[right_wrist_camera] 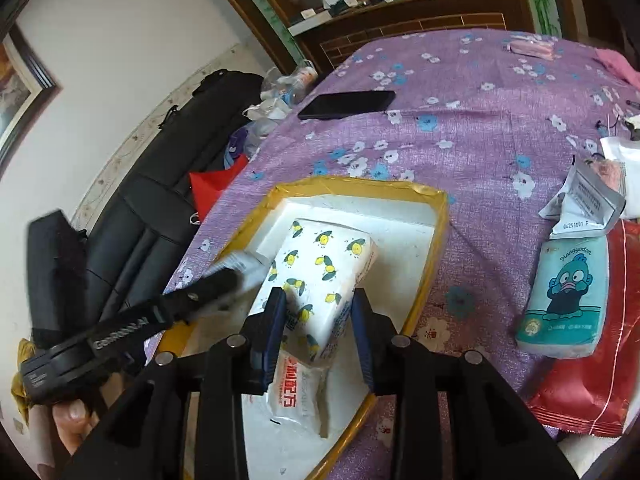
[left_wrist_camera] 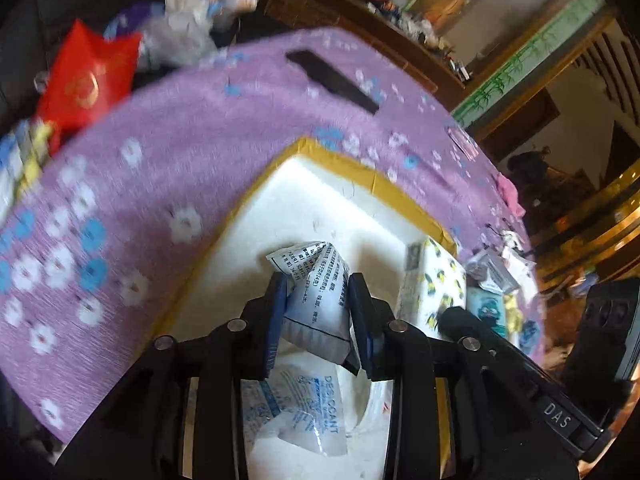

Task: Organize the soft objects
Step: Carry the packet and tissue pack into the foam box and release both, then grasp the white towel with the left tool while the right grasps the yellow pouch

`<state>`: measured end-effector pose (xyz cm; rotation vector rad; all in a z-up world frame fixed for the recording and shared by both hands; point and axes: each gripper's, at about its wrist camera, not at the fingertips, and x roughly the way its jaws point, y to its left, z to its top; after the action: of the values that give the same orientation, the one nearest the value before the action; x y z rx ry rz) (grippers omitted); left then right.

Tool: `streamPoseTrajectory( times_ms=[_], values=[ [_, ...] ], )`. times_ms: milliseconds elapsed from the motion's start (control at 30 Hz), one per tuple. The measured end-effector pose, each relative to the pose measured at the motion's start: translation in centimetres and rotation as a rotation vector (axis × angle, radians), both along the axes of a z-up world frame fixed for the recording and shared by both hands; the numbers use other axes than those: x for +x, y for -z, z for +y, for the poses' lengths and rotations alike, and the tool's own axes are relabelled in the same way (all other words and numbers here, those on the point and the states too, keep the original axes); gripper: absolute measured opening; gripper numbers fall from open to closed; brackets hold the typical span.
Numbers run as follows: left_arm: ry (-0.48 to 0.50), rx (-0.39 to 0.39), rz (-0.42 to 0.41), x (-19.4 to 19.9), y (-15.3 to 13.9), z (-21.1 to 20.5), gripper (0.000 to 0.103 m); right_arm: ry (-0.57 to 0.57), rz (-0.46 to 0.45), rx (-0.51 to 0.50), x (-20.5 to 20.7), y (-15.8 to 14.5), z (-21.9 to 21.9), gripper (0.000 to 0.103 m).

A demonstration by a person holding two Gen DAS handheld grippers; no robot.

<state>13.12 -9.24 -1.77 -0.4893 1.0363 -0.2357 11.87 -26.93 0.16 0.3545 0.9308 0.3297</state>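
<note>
Purple floral cloth [left_wrist_camera: 160,168] covered the tabletop in the left wrist view, blurred with motion, and a white foam tray [left_wrist_camera: 312,200] with a yellow-taped rim lay on it. A black phone [left_wrist_camera: 332,82] rested farther off on the cloth, a red packet [left_wrist_camera: 86,84] sat near the far left edge, and small packets crowded the right edge beyond the tray. The left gripper [left_wrist_camera: 318,308] hovered over the tray with its jaws clamped on a white sachet [left_wrist_camera: 316,296] printed with dark text, held clear above the foam. Beneath it a desiccant pouch [left_wrist_camera: 296,408] lay in the tray, and a lemon-print tissue pack [left_wrist_camera: 436,284] stood just to the right. In the right wrist view the same tray [right_wrist_camera: 400,216] sat near the tabletop's left edge, with a black sofa [right_wrist_camera: 160,200] beyond it. The right gripper [right_wrist_camera: 318,320] was angled down over the tray, its jaws closed on the near end of the lemon-print tissue pack [right_wrist_camera: 320,272], whose far end tilted across the foam. A white pack with red lettering [right_wrist_camera: 296,396] lay under it in the tray. The left gripper [right_wrist_camera: 120,332] crossed in from the left, partly hiding the tray's near corner. A teal cartoon tissue pack [right_wrist_camera: 564,296] and a red wrapper [right_wrist_camera: 600,352] lay on the cloth to the right, well apart from the tray, and the phone [right_wrist_camera: 348,104] lay beyond.
</note>
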Motion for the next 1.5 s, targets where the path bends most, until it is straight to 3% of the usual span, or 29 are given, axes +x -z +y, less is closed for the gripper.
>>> streamPoseTrajectory(
  times_ms=[133, 267, 467, 533, 733, 1133, 1500],
  values=[
    [0.009, -0.069, -0.035, -1.3, -0.9, 0.5, 0.065, 0.026, -0.056, 0.05, -1.4, -1.0, -0.9, 0.061],
    [0.026, -0.081, -0.068, -2.9, -2.5, -0.2, 0.065, 0.016, -0.092, 0.068, -3.6, -2.3, -1.7, 0.062],
    [0.062, 0.047, -0.239, -7.6, -5.8, -3.7, 0.066, 0.026, -0.16, 0.068, -8.3, -3.8, -4.1, 0.062],
    [0.121, 0.078, -0.294, -9.3, -6.9, -5.8, 0.066, 0.034, -0.174, 0.075, -9.6, -4.0, -5.0, 0.062],
    [0.295, 0.078, -0.342, -11.3, -8.3, -11.8, 0.065, 0.063, -0.181, 0.092, -12.5, -3.3, -8.8, 0.062],
    [0.511, 0.159, -0.282, -13.5, -6.2, -21.3, 0.065, 0.293, -0.157, 0.087, -18.4, -1.1, -17.9, 0.062],
    [0.529, 0.156, -0.181, -13.1, -3.4, -22.7, 0.065, 0.351, -0.111, 0.113, -19.5, 0.3, -20.8, 0.069]
  ],
)
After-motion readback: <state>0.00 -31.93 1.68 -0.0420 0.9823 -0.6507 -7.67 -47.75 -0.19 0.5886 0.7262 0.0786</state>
